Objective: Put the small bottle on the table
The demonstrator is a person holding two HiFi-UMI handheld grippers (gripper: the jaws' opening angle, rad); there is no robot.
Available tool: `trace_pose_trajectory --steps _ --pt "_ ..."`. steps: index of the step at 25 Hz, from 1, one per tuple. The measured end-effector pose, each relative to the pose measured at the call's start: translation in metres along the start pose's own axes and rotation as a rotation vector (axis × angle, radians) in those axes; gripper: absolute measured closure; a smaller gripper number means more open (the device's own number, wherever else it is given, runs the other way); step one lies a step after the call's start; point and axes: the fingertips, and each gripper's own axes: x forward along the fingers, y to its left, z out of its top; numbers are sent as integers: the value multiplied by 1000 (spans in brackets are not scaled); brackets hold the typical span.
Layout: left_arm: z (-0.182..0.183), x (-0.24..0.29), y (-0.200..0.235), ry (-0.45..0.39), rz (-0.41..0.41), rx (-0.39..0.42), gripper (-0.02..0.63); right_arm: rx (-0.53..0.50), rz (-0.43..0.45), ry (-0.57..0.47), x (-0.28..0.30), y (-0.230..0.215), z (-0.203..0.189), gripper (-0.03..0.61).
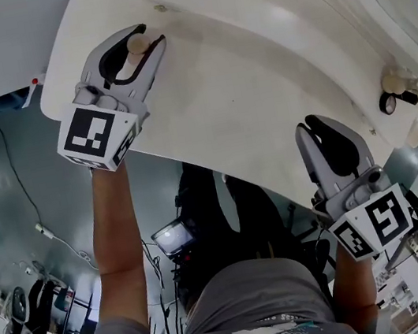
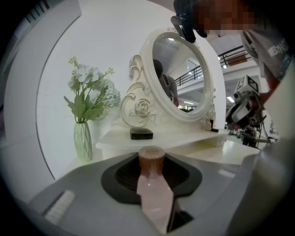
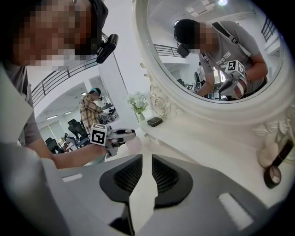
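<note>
- small bottle [image 2: 154, 189]: smooth, translucent pale pink body, seemingly plastic; matt brownish cap.
- left gripper [image 1: 149, 38]: matt grey plastic jaws; black, finely ribbed pads [image 2: 122, 179], rubber-like.
- dressing table [image 1: 257, 74]: white painted top, smooth, semi-gloss, lightly scuffed.
- mirror [image 2: 182, 73]: glossy glass in a carved, glossy cream frame.
- vase [image 2: 83, 140]: pale green, ribbed, glazed sheen.

Grey claws [image 1: 148, 37], black pads [image 1: 336, 149]; marker cubes [image 1: 99, 135]; grey T-shirt [image 1: 257, 305].

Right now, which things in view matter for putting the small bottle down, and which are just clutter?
Job:
- small pink bottle, clamped in the left gripper
- white dressing table

Lying about:
- vase of flowers
- oval mirror
- black box
- black roll of tape
</note>
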Motion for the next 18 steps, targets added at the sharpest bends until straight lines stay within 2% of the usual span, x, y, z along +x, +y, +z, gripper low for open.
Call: trace_pose_trajectory --steps 18 --pt "-18 2 -6 0 -9 11 489 -4 -13 -5 -10 3 -4 512"
